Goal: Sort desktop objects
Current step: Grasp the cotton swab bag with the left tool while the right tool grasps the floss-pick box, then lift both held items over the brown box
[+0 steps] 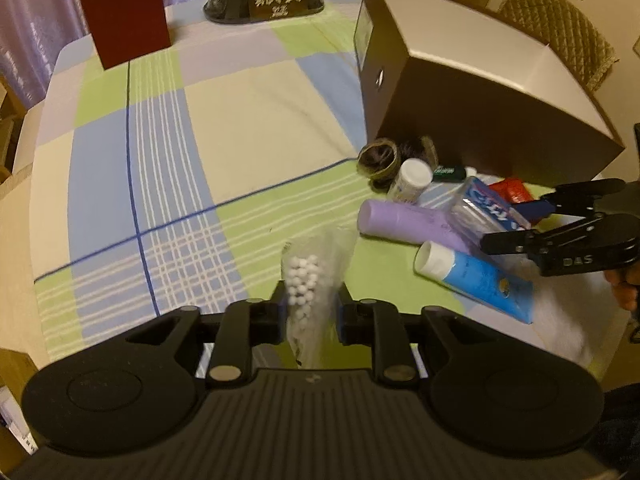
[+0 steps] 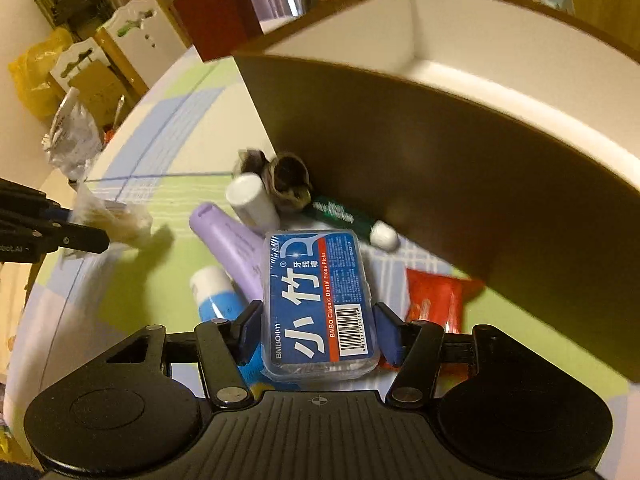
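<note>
A clear bag of white beads [image 1: 306,280] is pinched by the left gripper's [image 1: 311,306] jaws; a dental floss pick box [image 2: 318,304] is clamped by the right gripper's [image 2: 316,330] jaws.

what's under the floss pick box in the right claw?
The floss pick box overlaps the purple tube and the blue tube, with the red packet beside it. The right claw and the box hide whatever lies directly beneath.
</note>
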Tool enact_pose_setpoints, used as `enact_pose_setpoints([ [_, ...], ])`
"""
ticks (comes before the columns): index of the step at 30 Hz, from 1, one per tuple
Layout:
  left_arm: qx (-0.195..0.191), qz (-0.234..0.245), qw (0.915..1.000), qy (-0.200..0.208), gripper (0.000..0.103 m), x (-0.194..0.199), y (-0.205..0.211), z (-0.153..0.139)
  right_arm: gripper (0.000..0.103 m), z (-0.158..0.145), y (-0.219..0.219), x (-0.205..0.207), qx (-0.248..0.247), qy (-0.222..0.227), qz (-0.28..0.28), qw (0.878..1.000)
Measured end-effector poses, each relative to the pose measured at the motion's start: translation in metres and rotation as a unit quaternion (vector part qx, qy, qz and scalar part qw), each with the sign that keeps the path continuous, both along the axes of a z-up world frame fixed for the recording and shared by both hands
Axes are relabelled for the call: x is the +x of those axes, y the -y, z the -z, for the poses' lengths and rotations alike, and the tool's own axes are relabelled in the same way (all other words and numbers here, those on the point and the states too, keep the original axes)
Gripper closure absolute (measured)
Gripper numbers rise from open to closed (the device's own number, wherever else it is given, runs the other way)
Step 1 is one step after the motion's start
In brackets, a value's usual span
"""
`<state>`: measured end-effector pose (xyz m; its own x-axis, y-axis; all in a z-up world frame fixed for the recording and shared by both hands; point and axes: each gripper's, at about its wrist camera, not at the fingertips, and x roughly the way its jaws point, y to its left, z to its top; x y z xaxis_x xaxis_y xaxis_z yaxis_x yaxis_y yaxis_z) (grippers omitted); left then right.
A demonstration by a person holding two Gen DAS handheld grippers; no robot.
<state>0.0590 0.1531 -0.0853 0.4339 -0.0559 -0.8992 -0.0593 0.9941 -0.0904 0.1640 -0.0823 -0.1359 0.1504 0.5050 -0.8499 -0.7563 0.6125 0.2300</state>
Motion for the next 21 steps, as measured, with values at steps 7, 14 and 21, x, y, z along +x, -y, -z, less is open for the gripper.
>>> enact_pose_setpoints([
  [7, 0.015, -0.013, 0.9998, 0.001, 0.087, 0.003, 0.000, 0.009, 0.046, -0.001, 0.001, -0.004, -0.009, 0.013, -0.007, 1.000],
  [14, 0.019, -0.009, 0.9994, 0.026, 0.088, -0.006, 0.007, -0.012, 0.047, -0.017, 0.012, -0.014, 0.001, 0.023, -0.018, 1.000],
  [21, 0.013, 0.011, 0.9989, 0.044, 0.088, -0.008, 0.026, -0.034, 0.047, -0.040, 0.032, -0.017, 0.014, 0.026, -0.022, 0.999],
])
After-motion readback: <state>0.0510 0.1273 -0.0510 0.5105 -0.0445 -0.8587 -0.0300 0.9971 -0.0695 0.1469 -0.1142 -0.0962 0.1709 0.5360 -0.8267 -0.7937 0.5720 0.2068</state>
